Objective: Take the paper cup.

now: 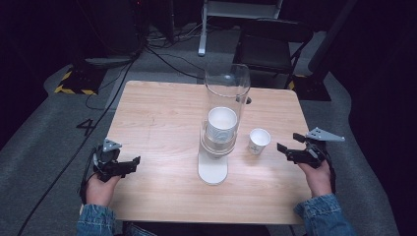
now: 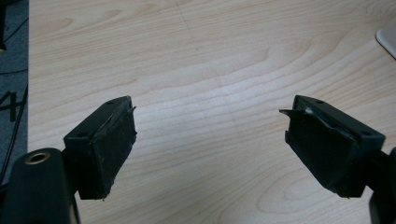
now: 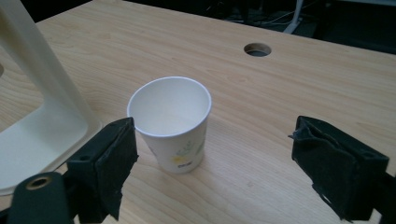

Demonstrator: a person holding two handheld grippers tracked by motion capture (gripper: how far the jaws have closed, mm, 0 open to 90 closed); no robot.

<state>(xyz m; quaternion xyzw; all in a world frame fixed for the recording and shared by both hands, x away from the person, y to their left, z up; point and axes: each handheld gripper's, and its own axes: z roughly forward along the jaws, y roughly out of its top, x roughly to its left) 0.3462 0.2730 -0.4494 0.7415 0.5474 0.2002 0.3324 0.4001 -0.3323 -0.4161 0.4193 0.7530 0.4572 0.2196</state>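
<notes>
Wooden table (image 1: 162, 113): light woodgrain top, a round cable hole (image 3: 257, 49) toward its far right part. Grey floor around it, cables trailing on the far side, a black chair (image 1: 273, 42) beyond the far edge.

Cup dispenser (image 1: 222, 118): stands at table centre, a clear upright tube on a cream base plate that reaches toward the near edge. A white cup sits inside the tube (image 1: 222, 123), rim visible from above. In the right gripper view the cream stand (image 3: 42, 107) is at the left.

Paper cup (image 1: 258, 141): white, upright, mouth open and empty, small green and yellow print on its side (image 3: 170, 123). It stands on the table just right of the dispenser, apart from it.

Left gripper (image 1: 129, 166): at the near left of the table, held in the left hand (image 1: 101, 189); jaws wide apart with bare tabletop between them (image 2: 210, 135).

Right gripper (image 1: 290, 145): at the near right, held in the right hand (image 1: 318, 177), pointing left at the paper cup. Jaws wide apart (image 3: 212, 163); the cup is just beyond them, nearer the left jaw, not touched.
</notes>
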